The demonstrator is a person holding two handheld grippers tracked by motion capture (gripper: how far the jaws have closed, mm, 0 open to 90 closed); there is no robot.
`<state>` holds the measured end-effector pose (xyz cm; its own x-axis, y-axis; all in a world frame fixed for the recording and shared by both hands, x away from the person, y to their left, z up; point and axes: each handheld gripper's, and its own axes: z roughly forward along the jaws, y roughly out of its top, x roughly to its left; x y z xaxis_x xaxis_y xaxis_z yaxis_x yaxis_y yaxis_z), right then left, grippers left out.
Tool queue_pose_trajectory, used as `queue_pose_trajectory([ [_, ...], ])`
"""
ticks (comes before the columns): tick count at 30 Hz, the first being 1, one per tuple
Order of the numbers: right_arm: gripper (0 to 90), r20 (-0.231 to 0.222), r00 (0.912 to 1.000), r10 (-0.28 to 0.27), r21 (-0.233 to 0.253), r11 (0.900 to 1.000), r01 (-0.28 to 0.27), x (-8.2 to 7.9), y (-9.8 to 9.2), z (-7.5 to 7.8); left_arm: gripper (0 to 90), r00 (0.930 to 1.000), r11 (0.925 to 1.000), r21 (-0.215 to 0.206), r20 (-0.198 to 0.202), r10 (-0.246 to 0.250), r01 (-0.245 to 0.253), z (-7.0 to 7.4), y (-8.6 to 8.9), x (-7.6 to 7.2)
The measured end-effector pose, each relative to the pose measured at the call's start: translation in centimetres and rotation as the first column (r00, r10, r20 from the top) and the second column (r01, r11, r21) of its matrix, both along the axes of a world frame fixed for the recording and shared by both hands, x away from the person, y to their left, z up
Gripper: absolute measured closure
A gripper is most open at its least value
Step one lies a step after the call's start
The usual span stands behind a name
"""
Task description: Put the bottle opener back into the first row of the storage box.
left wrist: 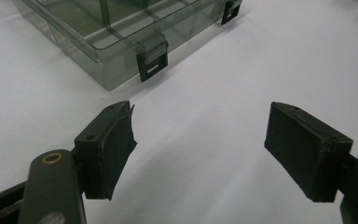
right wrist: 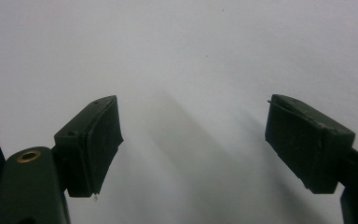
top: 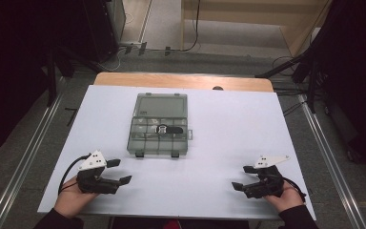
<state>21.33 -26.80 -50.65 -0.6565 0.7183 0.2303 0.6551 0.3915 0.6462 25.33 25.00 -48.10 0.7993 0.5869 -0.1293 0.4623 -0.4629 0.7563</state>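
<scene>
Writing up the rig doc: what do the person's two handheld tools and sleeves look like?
Both the left tool and right tool are black, two-jawed, with flat rectangular pads and a brass-coloured rivet on the jaw arm. Each carries a pale three-cornered plate and trails a black cable. Sleeves are dark.

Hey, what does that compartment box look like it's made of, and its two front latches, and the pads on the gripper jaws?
Compartment box: clear, grey-tinted hard plastic, probably; the dividers show through its glossy walls. Latches: opaque black plastic by the look, with a moulded slot. Left gripper pads: matte black, seemingly rubber or foam, with slightly ragged edges. Right gripper pads look the same.
</scene>
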Motion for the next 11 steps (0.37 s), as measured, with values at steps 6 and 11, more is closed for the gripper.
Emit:
queue_pose_trajectory([
  [6,19.5,0.000,1.0000,0.000,0.000,1.000,0.000,-0.01,0.00,0.00,23.3,1.0000,1.0000,0.000,-0.001,0.002,-0.002,-0.01,0.00,0.00],
  [11,19.5,0.000,1.0000,-0.002,0.002,1.000,0.002,0.00,0.00,0.04,23.3,1.0000,1.0000,-0.002,-0.001,0.005,-0.005,-0.01,0.03,0.01],
])
